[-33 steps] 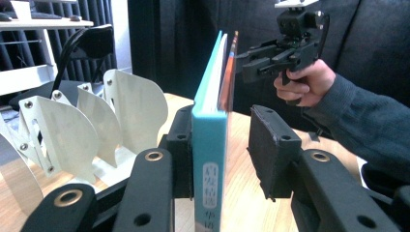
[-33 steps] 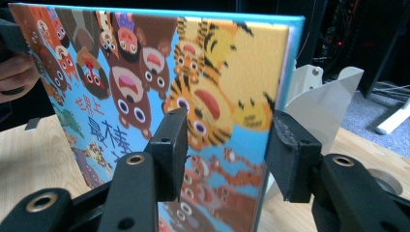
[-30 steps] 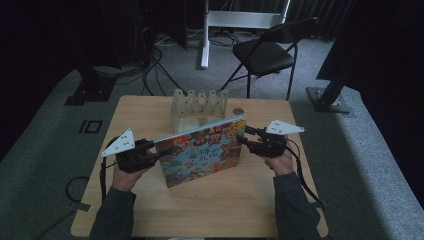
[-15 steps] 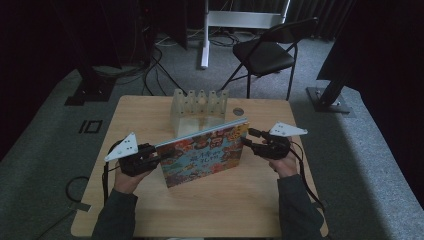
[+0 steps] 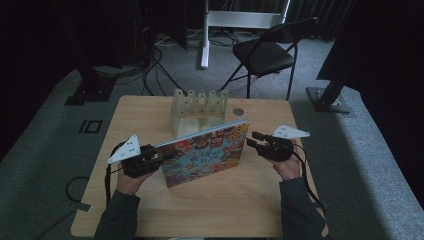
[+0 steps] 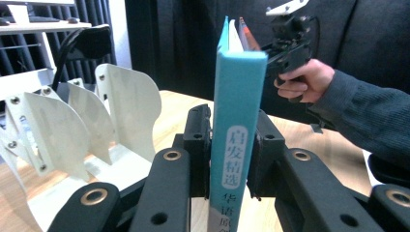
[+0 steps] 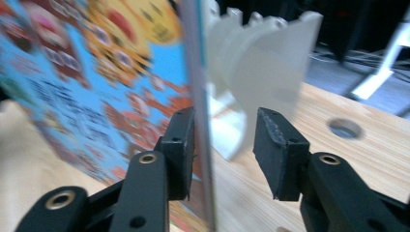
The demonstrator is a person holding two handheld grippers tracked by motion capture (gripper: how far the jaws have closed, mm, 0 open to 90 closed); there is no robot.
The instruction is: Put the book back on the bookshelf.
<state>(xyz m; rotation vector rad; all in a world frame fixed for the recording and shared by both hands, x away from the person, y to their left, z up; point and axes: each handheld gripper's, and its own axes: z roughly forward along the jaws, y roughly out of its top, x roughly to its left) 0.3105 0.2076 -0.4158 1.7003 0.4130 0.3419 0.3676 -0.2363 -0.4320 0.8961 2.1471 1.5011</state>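
My left gripper (image 6: pixel 231 164) has its two black jaws pressed on the teal spine of the picture book (image 6: pixel 238 121), one pad on each side, so it pinches the book firmly. In the high view this left gripper (image 5: pixel 162 159) sits at the left edge of the book (image 5: pixel 205 152), which stands on its lower edge on the wooden table (image 5: pixel 200 210), leaning a little, with the colourful cover turned toward me. My right gripper (image 7: pixel 225 145) has just been closing its jaws; the thin edge of the book (image 7: pixel 96 72) is between them, the left pad close against it and the right pad clearly apart from it, so the jaws are spread and not gripping. From above, the right gripper (image 5: pixel 255 141) is just beside the right edge of the book. Behind the book, the white slotted rack (image 5: pixel 198 107) stands on the table, and near it there is a small round hole (image 5: pixel 238 111) in the tabletop. Behind the table stands a black folding chair (image 5: pixel 265 55).
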